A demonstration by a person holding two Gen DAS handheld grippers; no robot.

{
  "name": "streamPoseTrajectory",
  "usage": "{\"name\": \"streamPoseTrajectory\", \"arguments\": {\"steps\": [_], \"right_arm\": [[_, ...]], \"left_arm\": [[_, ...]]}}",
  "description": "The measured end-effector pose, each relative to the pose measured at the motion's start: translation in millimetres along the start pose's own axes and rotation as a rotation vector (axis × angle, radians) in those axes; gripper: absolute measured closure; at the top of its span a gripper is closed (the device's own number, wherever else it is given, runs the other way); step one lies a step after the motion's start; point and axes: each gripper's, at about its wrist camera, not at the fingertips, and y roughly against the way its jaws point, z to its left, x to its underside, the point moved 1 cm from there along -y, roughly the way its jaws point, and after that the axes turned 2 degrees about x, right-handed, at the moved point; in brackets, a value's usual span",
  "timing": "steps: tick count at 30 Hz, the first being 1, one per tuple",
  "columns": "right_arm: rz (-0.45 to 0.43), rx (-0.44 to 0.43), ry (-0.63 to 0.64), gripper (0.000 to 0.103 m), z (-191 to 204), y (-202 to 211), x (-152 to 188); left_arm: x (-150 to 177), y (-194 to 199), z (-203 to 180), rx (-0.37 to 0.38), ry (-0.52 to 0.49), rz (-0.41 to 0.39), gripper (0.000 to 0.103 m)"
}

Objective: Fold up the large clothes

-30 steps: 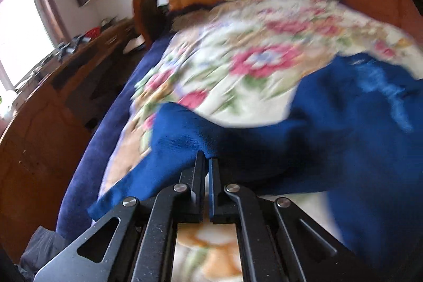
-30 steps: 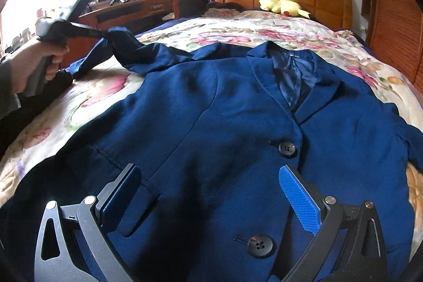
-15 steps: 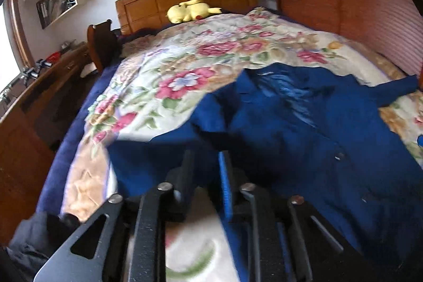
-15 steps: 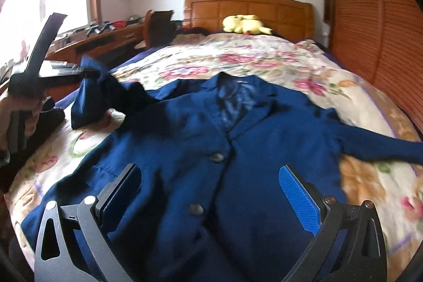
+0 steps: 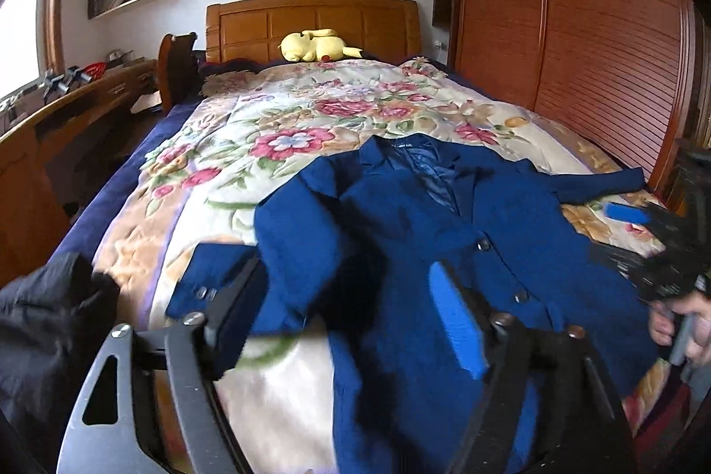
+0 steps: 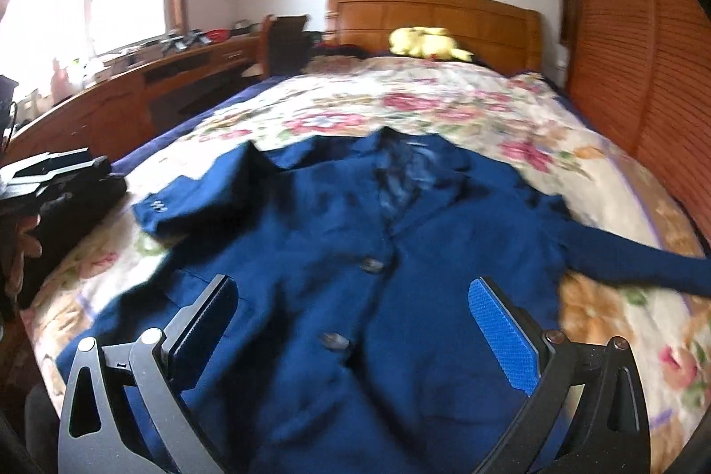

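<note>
A navy blue jacket lies face up, buttoned, on the floral bedspread. Its left sleeve is folded in, with the cuff lying flat beside the body; it also shows in the right wrist view. Its right sleeve stretches out to the right. My left gripper is open and empty above the jacket's left side. My right gripper is open and empty, hovering over the jacket front near the lower buttons. The right gripper also shows at the right edge of the left wrist view.
A yellow plush toy lies by the wooden headboard. A wooden desk runs along the left of the bed, a slatted wardrobe along the right. A dark garment lies at the bed's left front corner.
My left gripper has opened and let go of the left sleeve, which now lies flat by the jacket. It pulled back and turned right. My right gripper has drawn back slightly, still open.
</note>
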Motion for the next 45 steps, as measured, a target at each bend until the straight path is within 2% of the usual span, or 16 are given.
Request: {"name": "streamPoseTrajectory", "arguments": {"steps": [6, 10, 14, 18, 23, 28, 35, 37, 40, 41, 42, 45], "right_arm": [[0.023, -0.158, 0.058, 0.001, 54, -46, -20], [0.085, -0.287, 0.062, 0.002, 92, -86, -33], [0.106, -0.319, 0.098, 0.004, 125, -118, -51], [0.117, -0.346, 0.154, 0.011, 160, -146, -68], [0.164, -0.406, 0.256, 0.015, 204, -184, -71], [0.261, -0.37, 0.33, 0.018, 236, -229, -61], [0.352, -0.273, 0.387, 0.022, 255, -280, -51], [0.389, -0.232, 0.416, 0.027, 259, -295, -45], [0.382, -0.206, 0.42, 0.048, 255, -304, -46], [0.371, -0.209, 0.411, 0.072, 251, -302, -49], [0.354, -0.216, 0.401, 0.092, 247, -300, -54], [0.248, -0.198, 0.384, 0.1, 229, -274, -75]], "left_arm": [[34, 39, 23, -0.054, 0.01, -0.005, 0.022], [54, 64, 42, -0.07, 0.032, 0.006, 0.022], [72, 87, 62, -0.097, 0.061, 0.002, 0.022], [88, 102, 81, -0.122, 0.081, 0.0, 0.022], [108, 109, 102, -0.151, 0.099, -0.003, 0.022], [122, 108, 115, -0.172, 0.111, 0.011, 0.022], [132, 107, 119, -0.173, 0.116, 0.017, 0.022], [133, 107, 117, -0.173, 0.114, 0.015, 0.022], [133, 107, 115, -0.17, 0.111, 0.018, 0.022], [133, 106, 113, -0.166, 0.11, 0.022, 0.022], [133, 105, 112, -0.165, 0.108, 0.025, 0.022], [131, 101, 106, -0.165, 0.097, 0.034, 0.022]]}}
